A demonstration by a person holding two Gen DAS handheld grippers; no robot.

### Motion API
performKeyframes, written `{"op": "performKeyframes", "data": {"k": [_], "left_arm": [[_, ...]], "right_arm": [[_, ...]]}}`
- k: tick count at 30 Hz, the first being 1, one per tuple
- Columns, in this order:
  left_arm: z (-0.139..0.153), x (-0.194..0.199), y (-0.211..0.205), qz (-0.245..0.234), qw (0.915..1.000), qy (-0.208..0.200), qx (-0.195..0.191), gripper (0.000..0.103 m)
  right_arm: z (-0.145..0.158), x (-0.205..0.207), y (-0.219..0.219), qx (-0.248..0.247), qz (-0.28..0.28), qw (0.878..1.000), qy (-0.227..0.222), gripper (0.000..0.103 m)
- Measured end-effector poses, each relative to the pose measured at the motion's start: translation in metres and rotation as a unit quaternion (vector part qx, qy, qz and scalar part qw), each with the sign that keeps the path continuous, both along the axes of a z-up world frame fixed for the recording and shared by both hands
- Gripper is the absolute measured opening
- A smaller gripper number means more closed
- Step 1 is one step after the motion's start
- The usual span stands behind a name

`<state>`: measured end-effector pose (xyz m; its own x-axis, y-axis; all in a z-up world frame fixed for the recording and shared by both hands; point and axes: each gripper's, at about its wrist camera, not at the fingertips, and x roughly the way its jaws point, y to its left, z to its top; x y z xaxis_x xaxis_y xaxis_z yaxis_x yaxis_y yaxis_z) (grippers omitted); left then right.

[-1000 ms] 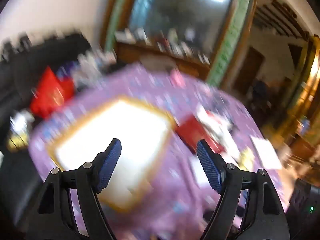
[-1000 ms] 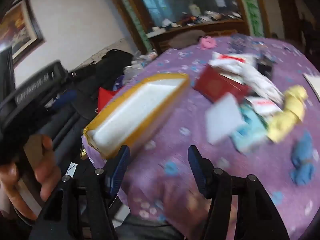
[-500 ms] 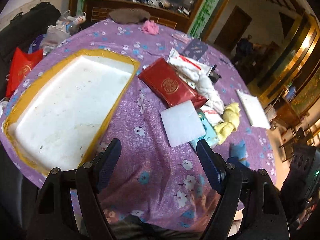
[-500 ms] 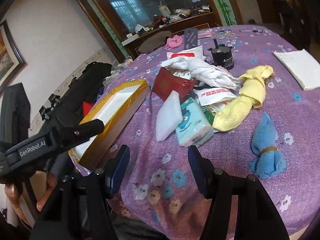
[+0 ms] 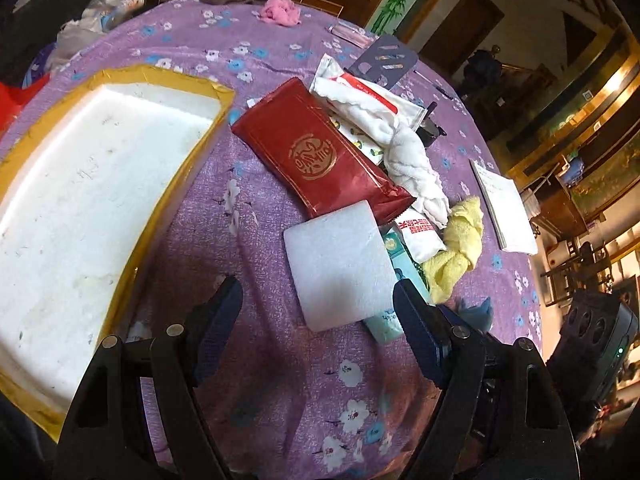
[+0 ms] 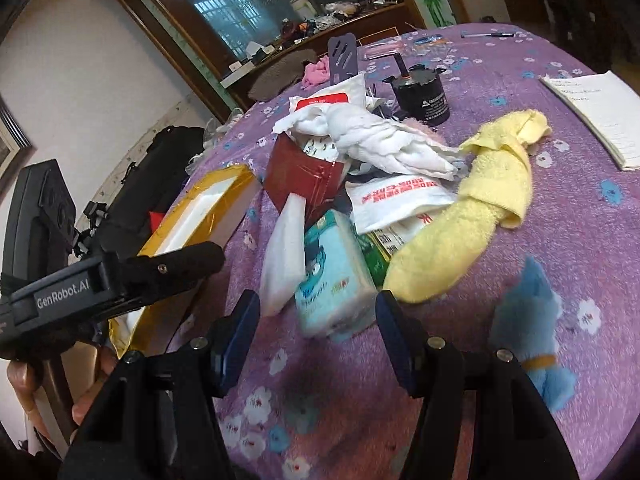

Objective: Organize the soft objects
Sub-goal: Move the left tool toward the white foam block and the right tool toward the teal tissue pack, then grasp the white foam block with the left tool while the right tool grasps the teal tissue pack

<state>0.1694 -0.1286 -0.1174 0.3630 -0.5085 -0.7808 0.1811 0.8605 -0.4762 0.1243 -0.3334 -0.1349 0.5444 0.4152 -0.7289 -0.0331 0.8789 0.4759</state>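
The worktop (image 5: 280, 32) carries a purple floral cloth. A foam tray (image 5: 80, 200) occupies its left. Soft objects lie heaped centrally: yellow towel (image 6: 480, 208), white towel (image 6: 380, 136), tissue pack (image 6: 336, 272) partly covered. Left tongs (image 5: 318, 312) and right tongs (image 6: 316, 320) stand spread, empty.

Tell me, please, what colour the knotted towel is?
Yellow towel; clearest in the right wrist view.

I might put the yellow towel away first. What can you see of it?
The yellow towel is fluffy terry cloth, rolled into a thick, slightly bent roll with a knotted or folded-over end toward the notebook. It lies on the purple flowered tablecloth, its near end overlapping the white printed packet and a green pack. No gripper touches it.
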Motion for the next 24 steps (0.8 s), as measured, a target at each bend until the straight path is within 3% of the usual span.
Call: {"op": "performKeyframes", "data": {"k": [6, 9, 13, 16, 20, 23, 24], "left_arm": [[-0.015, 0.019, -0.002, 0.009, 0.9996, -0.004, 0.027, 0.079], [-0.023, 0.035, -0.011, 0.007, 0.9994, 0.013, 0.032, 0.079], [-0.032, 0.049, -0.026, -0.011, 0.9983, 0.053, 0.022, 0.079], [-0.037, 0.054, -0.031, -0.014, 0.9961, 0.077, 0.04, 0.079], [-0.03, 0.049, -0.028, -0.01, 0.9965, 0.074, 0.037, 0.078], [-0.022, 0.037, -0.016, 0.0, 0.9973, 0.071, 0.022, 0.062], [-0.02, 0.033, -0.011, 0.01, 0.9976, 0.066, 0.014, 0.051]], "right_arm": [[-0.003, 0.006, -0.004, -0.013, -0.012, 1.0, -0.006, 0.059], [-0.002, 0.005, -0.004, -0.036, -0.008, 0.999, -0.01, 0.059], [-0.008, 0.006, -0.005, -0.031, 0.007, 0.999, -0.016, 0.059], [-0.011, 0.006, -0.009, -0.024, 0.019, 0.999, -0.021, 0.059], [-0.015, 0.01, -0.01, -0.018, 0.023, 0.999, -0.024, 0.059], [-0.016, 0.012, -0.008, -0.02, 0.028, 0.999, -0.019, 0.059], [-0.015, 0.013, -0.007, -0.024, 0.033, 0.999, -0.018, 0.059]]}}
